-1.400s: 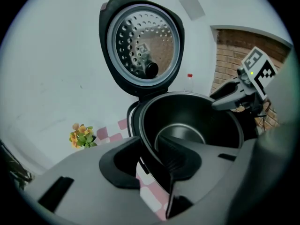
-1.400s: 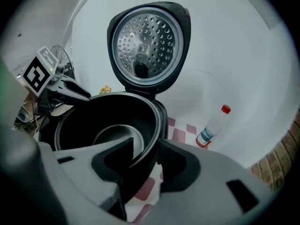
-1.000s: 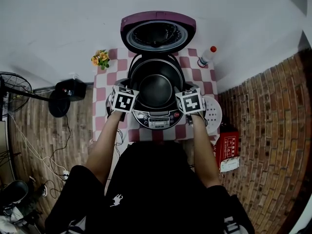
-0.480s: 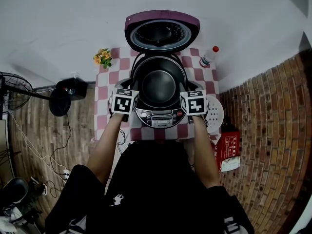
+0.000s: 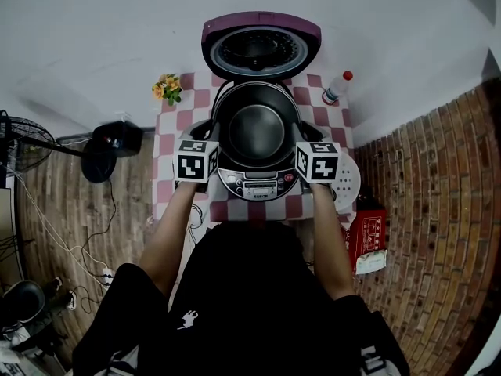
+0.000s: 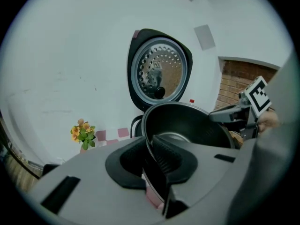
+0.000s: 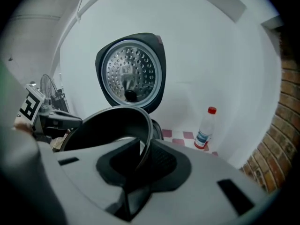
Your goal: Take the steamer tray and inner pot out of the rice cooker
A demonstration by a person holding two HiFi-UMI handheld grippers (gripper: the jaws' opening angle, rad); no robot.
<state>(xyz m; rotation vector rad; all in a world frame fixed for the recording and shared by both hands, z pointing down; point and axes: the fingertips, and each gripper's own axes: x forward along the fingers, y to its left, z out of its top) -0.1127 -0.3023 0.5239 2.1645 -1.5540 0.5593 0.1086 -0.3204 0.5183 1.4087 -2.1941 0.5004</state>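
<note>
The black inner pot (image 5: 257, 131) hangs just above the open purple rice cooker (image 5: 252, 186), held by its rim on both sides. My left gripper (image 5: 211, 143) is shut on the pot's left rim (image 6: 149, 144), which stands between its ribbed pads. On the right rim (image 7: 143, 146), my right gripper (image 5: 301, 145) is shut as well. Both pairs of jaws have just been closing on that rim. The cooker's lid (image 5: 261, 47) stands open behind. The white perforated steamer tray (image 5: 345, 180) lies on the table to the cooker's right.
The cooker stands on a small pink-and-white checked table (image 5: 174, 128) against a white wall. Yellow flowers (image 5: 165, 88) sit at its back left, a plastic bottle (image 5: 335, 89) at its back right. A fan (image 5: 98, 159) stands left; a red crate (image 5: 365, 233) stands right.
Both grippers have risen with the inner pot between them, and the pot now sits higher over the cooker body than a second ago.
</note>
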